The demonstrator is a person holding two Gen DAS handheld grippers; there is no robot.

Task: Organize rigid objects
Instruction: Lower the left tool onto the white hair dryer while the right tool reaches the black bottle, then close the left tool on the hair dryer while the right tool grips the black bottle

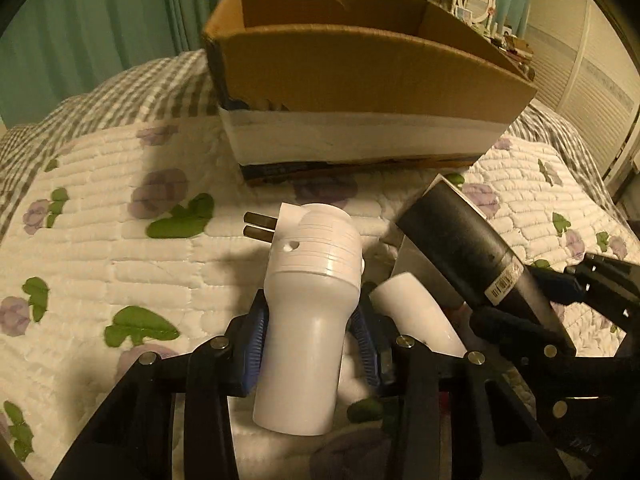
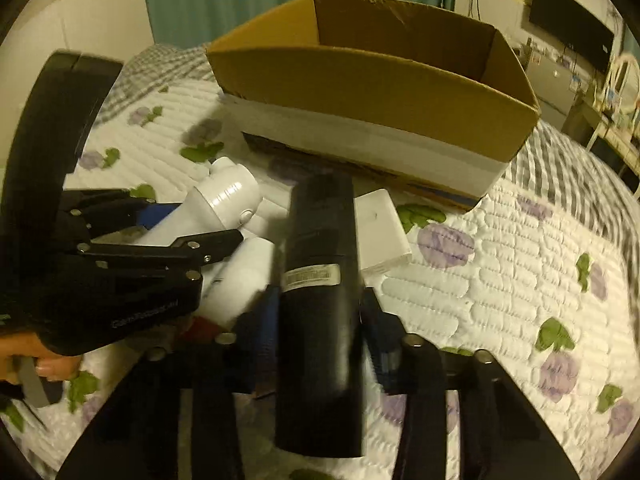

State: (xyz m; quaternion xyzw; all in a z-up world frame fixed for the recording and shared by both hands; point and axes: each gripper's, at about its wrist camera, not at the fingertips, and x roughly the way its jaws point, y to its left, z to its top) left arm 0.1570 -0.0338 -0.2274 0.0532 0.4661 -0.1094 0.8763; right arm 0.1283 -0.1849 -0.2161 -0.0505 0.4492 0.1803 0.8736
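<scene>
Gripping white plug-in device (image 1: 308, 320), left gripper (image 1: 310, 344) clenched round its neck above quilt (image 1: 120, 264). Right gripper (image 2: 320, 340) clamped black cylinder (image 2: 320, 300). Both lifted, mid-carry. Next probably: raise over cardboard box (image 1: 360, 76) rim, release inside.

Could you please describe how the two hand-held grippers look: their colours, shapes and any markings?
Both hand-held grippers are black, built of angular linkage bars joined by round silver pins. The left hand-held gripper has blue ribbed pads on its fingers. The right hand-held gripper shows blue inside its fingers too. In the right wrist view, the left one's body bears small white lettering, too blurred to read. No cables show.
</scene>
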